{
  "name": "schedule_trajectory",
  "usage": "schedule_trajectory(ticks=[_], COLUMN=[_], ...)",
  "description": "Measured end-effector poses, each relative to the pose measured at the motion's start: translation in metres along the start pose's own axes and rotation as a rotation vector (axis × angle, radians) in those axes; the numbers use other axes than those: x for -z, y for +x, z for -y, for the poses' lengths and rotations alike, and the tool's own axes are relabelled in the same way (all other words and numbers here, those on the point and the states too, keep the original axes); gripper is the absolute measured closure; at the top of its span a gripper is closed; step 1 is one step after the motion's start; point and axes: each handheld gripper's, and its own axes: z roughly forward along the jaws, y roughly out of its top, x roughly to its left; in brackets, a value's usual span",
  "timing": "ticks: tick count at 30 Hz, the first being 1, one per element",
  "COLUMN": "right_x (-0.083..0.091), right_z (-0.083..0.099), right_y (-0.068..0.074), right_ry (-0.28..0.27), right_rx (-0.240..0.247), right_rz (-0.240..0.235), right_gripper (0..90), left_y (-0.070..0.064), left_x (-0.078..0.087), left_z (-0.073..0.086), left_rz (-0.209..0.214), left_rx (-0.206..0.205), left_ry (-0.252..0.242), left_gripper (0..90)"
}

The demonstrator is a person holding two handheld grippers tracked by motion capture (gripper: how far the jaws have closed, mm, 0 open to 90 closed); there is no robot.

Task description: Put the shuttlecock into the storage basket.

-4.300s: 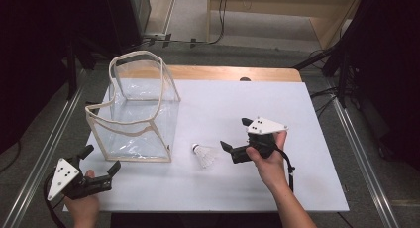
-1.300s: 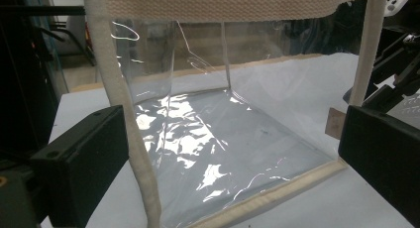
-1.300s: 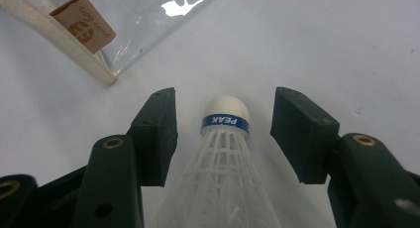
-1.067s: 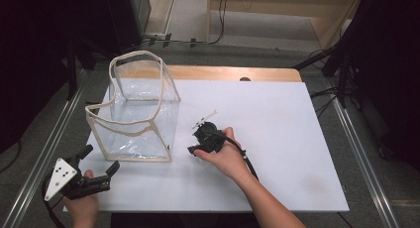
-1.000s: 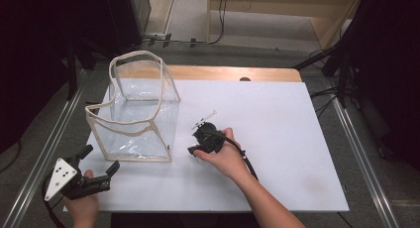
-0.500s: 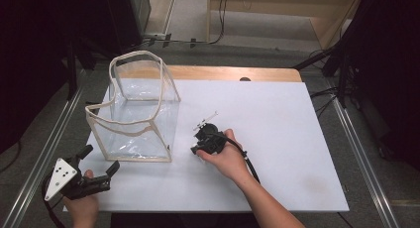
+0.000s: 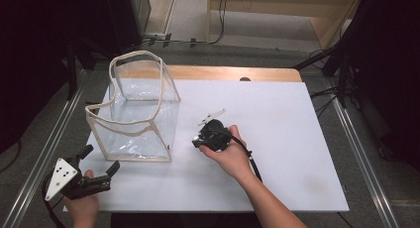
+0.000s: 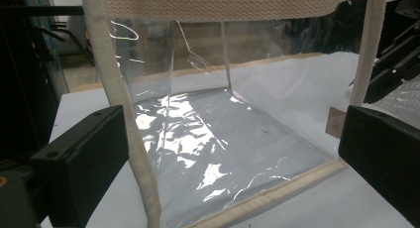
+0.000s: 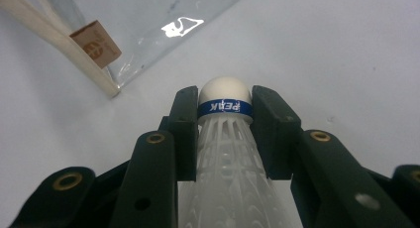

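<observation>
So far: pick-up looks done, placing not yet.

Clear bag (image 7: 136, 120) — biggest item, standing open-topped on the white table (image 7: 297, 139), cream webbing along its edges. Nothing inside it that I can see. It sits just ahead of the left gripper (image 7: 99, 169) and a little off the tips of the right gripper (image 7: 197, 142).

Left gripper: jaws spread wide, holding nothing, parked low at the near table edge.

Right gripper: jaws pinching the shuttlecock (image 9: 223, 139) on either side of the blue band under its white cork, skirt running back between the jaws, cork poking out past the tips.

Judgement: grasp secured; what's left is carrying the shuttlecock across to the bag, getting it in through the open top, releasing.

View differences:
- Right gripper view gives the grip itself and the bag's bottom corner with a small tan label (image 9: 95, 43) ahead-left of the tips; from the high view the hand covers the shuttlecock.
- Left gripper view (image 8: 228, 153) looks between its jaws straight through the bag wall to the crinkled floor.
- High view alone gives the overall layout.
</observation>
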Motion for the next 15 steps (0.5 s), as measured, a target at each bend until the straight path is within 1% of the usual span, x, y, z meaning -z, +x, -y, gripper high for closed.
schedule_trajectory(ticks=[1, 5, 10, 15], right_x=[0.002, 0.006, 0.012, 0.016], right_z=[-0.001, -0.002, -0.005, -0.006], right_y=[0.000, 0.000, 0.000, 0.000], right_ry=[-0.013, -0.027, -0.060, -0.072], right_rx=[0.003, 0.012, 0.016, 0.027], right_rz=[-0.001, -0.001, -0.007, -0.009], right_gripper=[63.0, 63.0, 63.0, 63.0], left_y=[0.000, 0.000, 0.000, 0.000], left_x=[0.000, 0.000, 0.000, 0.000], left_z=[0.000, 0.000, 0.000, 0.000], left_rz=[0.000, 0.000, 0.000, 0.001], left_rx=[0.000, -0.001, 0.000, 0.000], left_ry=[0.000, 0.001, 0.001, 0.001], left_gripper=[0.0, 0.0, 0.0, 0.0])
